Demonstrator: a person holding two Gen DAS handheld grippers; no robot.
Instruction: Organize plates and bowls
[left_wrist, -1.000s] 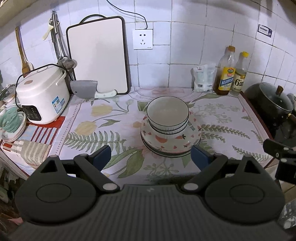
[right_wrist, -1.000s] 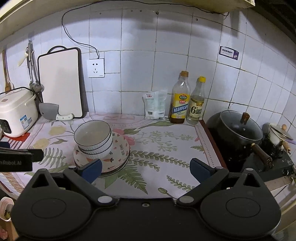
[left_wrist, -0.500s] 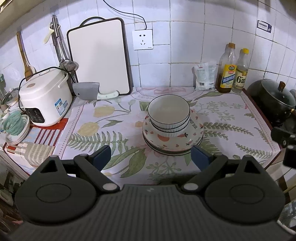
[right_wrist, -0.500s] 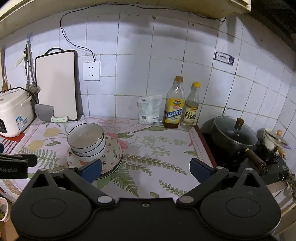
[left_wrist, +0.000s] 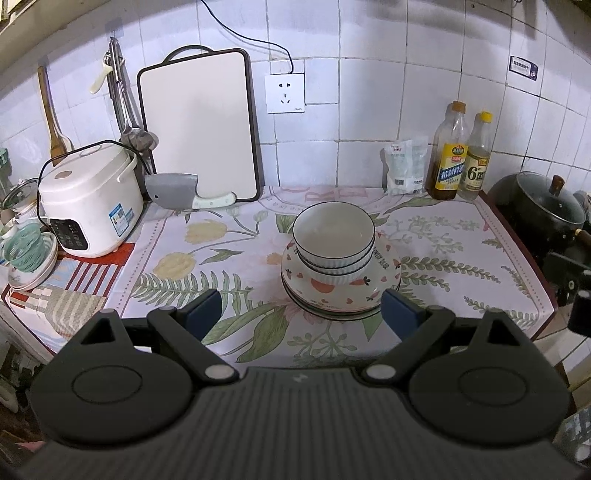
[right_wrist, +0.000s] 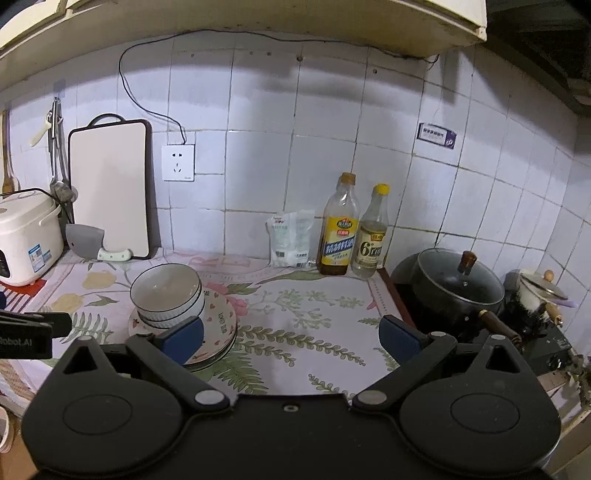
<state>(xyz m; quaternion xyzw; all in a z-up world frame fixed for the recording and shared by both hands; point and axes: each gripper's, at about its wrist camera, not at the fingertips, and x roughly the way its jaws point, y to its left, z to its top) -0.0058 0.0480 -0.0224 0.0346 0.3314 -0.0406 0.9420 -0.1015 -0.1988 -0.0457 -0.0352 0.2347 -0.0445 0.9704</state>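
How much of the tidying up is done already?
The bowls already sit nested on the stacked plates in one neat pile on the flowery cloth. Nothing is in hand: the left gripper and right gripper are both open and empty. If anything is left, I can't tell.

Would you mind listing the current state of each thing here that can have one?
left gripper: open, empty
right gripper: open, empty
bowls: nested, upright, on the plates
plates: stacked
rice cooker: lid shut
black pot: lid on
oil bottle: capped, upright
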